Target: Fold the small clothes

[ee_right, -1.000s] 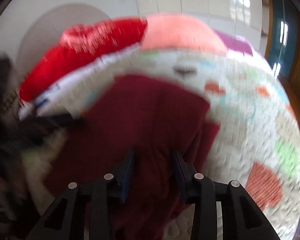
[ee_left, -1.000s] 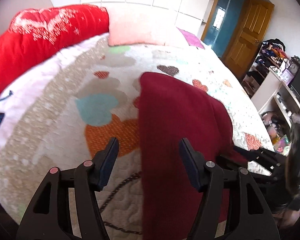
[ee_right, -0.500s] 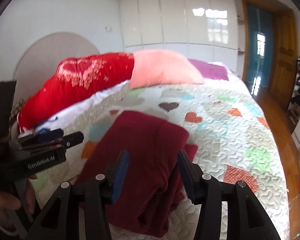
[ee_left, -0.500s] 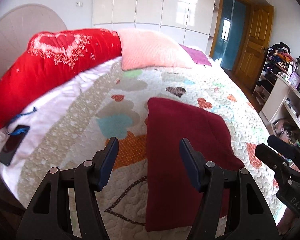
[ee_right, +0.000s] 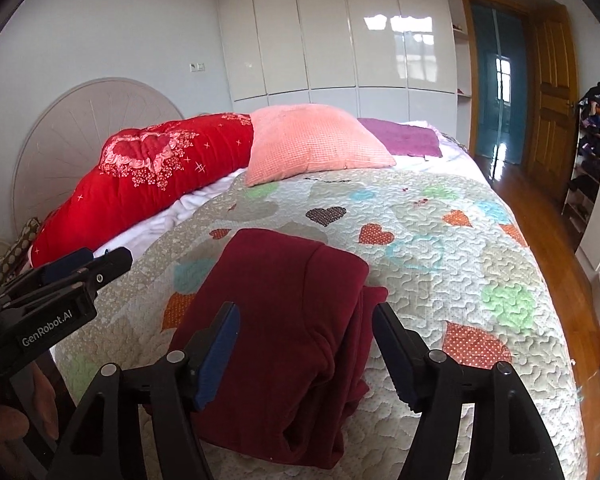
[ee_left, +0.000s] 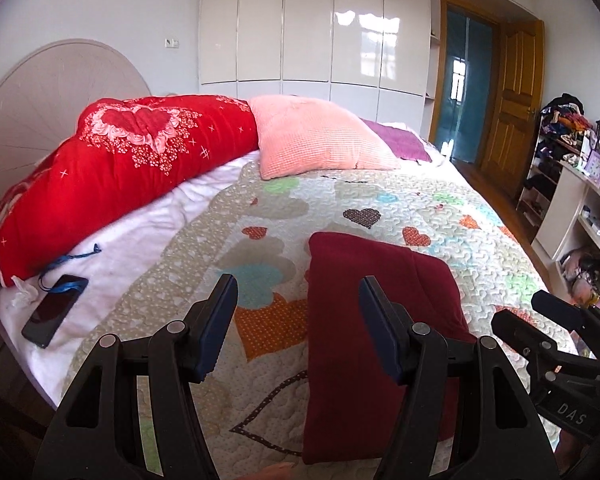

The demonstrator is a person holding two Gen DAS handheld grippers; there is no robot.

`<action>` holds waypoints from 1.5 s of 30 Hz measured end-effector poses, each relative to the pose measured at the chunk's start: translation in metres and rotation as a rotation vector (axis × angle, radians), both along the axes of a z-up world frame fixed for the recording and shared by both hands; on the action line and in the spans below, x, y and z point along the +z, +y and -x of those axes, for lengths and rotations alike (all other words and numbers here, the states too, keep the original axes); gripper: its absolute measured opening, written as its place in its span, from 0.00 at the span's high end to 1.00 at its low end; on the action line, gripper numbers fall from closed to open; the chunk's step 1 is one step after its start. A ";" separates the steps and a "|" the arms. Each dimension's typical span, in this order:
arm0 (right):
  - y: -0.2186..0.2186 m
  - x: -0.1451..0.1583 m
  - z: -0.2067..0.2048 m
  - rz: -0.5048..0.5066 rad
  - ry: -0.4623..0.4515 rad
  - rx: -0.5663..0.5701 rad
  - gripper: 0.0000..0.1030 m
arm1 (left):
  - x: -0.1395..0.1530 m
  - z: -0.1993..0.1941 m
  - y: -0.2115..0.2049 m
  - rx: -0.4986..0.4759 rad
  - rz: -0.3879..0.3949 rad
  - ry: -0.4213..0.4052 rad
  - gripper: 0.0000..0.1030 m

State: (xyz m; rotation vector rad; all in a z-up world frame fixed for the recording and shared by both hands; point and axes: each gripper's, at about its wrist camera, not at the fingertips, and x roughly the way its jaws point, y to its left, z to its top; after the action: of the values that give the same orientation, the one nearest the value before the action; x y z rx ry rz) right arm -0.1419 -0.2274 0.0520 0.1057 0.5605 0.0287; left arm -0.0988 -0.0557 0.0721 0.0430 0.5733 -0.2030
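Left wrist view: left hand-held gripper (ee_left: 294,316) gapes wide, holding nothing, above the folded maroon garment (ee_left: 380,344) near the bed's (ee_left: 480,240) front edge. Right wrist view: right hand-held gripper (ee_right: 304,344) likewise wide apart and unladen over the garment (ee_right: 284,320).

Home bedroom. Bed with heart-patterned quilted bedspread (ee_right: 440,240), rounded pale fan-ribbed headboard (ee_left: 40,92), red rose-printed duvet roll (ee_left: 120,168), pink knitted pillow (ee_right: 312,144). Glossy white floor-to-ceiling wardrobe doors (ee_left: 320,28) behind. Wooden panelled door (ee_left: 516,100), wood floor. Open shelving crammed with clothes and clocks (ee_left: 568,140) at right. Black smartphone (ee_left: 54,310) on white sheet.
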 end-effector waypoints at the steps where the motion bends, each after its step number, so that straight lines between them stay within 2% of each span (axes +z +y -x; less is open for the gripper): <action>1: 0.001 -0.001 -0.001 0.001 0.002 0.003 0.34 | 0.000 0.000 0.000 -0.002 0.001 0.000 0.39; 30: 0.010 -0.006 -0.006 -0.011 0.017 0.042 0.31 | 0.003 0.007 0.004 0.016 -0.035 -0.044 0.39; 38: 0.007 -0.007 -0.005 -0.021 0.018 0.041 0.31 | -0.001 0.005 -0.001 0.006 -0.042 -0.034 0.39; 45: 0.008 -0.010 -0.007 -0.031 0.033 0.044 0.31 | -0.004 0.006 0.003 -0.018 0.011 -0.051 0.39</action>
State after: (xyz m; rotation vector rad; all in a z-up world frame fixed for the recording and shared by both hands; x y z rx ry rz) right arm -0.1353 -0.2194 0.0417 0.1239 0.5958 0.0780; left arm -0.1052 -0.0529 0.0678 0.0430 0.5210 -0.2220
